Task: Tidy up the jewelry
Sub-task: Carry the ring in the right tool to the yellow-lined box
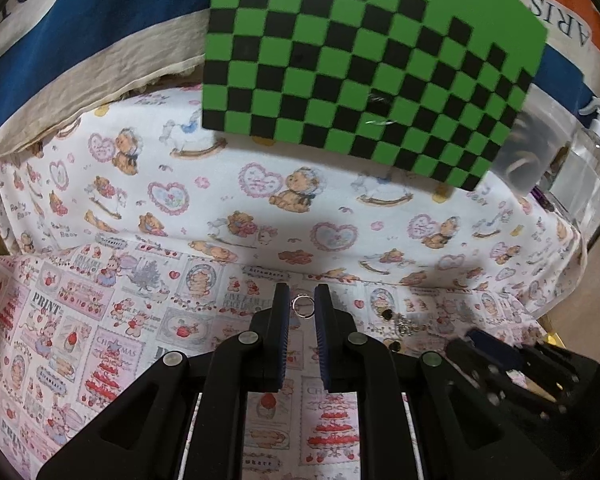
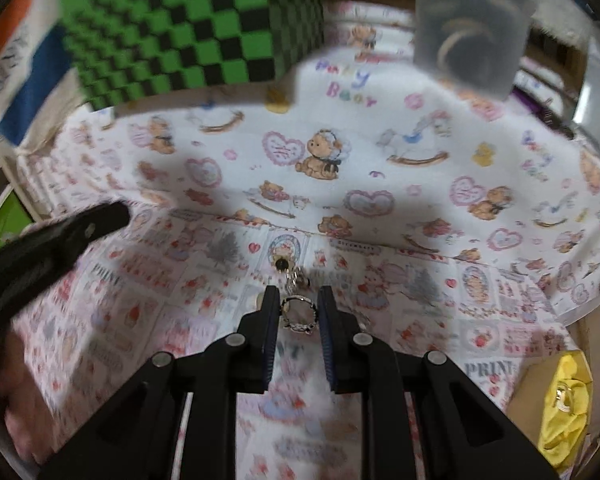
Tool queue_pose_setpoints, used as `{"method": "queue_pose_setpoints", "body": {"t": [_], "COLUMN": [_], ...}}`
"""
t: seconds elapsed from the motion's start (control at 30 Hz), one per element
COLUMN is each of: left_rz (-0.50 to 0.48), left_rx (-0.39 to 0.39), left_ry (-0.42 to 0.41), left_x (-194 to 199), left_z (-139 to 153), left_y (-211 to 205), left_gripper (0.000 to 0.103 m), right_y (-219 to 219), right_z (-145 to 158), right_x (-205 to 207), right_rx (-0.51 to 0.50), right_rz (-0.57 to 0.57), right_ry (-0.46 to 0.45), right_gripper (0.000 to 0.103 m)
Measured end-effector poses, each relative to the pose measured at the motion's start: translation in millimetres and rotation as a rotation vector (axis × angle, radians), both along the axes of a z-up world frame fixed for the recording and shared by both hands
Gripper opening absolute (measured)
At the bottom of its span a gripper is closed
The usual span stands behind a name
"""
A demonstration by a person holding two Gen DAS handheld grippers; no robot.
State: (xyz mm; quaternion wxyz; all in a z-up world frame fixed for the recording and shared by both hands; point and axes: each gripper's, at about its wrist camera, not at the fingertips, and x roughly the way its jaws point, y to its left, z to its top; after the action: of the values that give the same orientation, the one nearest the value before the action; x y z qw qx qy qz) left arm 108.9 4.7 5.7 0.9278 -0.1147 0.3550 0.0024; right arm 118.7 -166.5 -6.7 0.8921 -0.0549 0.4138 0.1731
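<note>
A small silver ring [image 1: 303,306] lies on the patterned cloth between the tips of my left gripper [image 1: 301,300], which is open around it. To its right lie dark studs [image 1: 388,313] and a silver chain piece [image 1: 405,326]. My right gripper [image 2: 299,304] is open with a larger ornate silver ring [image 2: 299,314] between its fingers; whether the pads touch it I cannot tell. A dark stud [image 2: 281,265] and a chain piece [image 2: 296,278] lie just beyond it. The right gripper shows in the left wrist view [image 1: 500,356]; the left gripper's finger shows in the right wrist view [image 2: 76,228].
A green and black checkered board [image 1: 360,60] stands at the back of the table. A clear plastic box [image 2: 472,28] and a pump bottle [image 1: 598,128] stand at the back right. A yellow cloth [image 2: 564,408] lies off the table's right edge.
</note>
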Motion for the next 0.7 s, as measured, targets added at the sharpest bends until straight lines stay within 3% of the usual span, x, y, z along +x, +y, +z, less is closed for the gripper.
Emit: {"method": "queue_pose_setpoints", "body": {"t": [0.17, 0.47, 0.7], "left_rz": [-0.025, -0.091, -0.129], "left_rx": [0.006, 0.072, 0.098], "left_ry": [-0.037, -0.128, -0.176], "left_x": [-9, -33, -48], "left_z": [12, 36, 44], "left_y": [-9, -44, -71], "left_gripper": [0.011, 0.011, 0.011], "right_y": [-33, -109, -166], "right_z": [14, 57, 61], "right_x": [-32, -90, -100], "right_rx": [0.063, 0.166, 0.210], "right_rz": [-0.004, -0.049, -0.133], "right_ry": [-0.042, -0.211, -0.295], "right_gripper": [0.018, 0.018, 0.018]}}
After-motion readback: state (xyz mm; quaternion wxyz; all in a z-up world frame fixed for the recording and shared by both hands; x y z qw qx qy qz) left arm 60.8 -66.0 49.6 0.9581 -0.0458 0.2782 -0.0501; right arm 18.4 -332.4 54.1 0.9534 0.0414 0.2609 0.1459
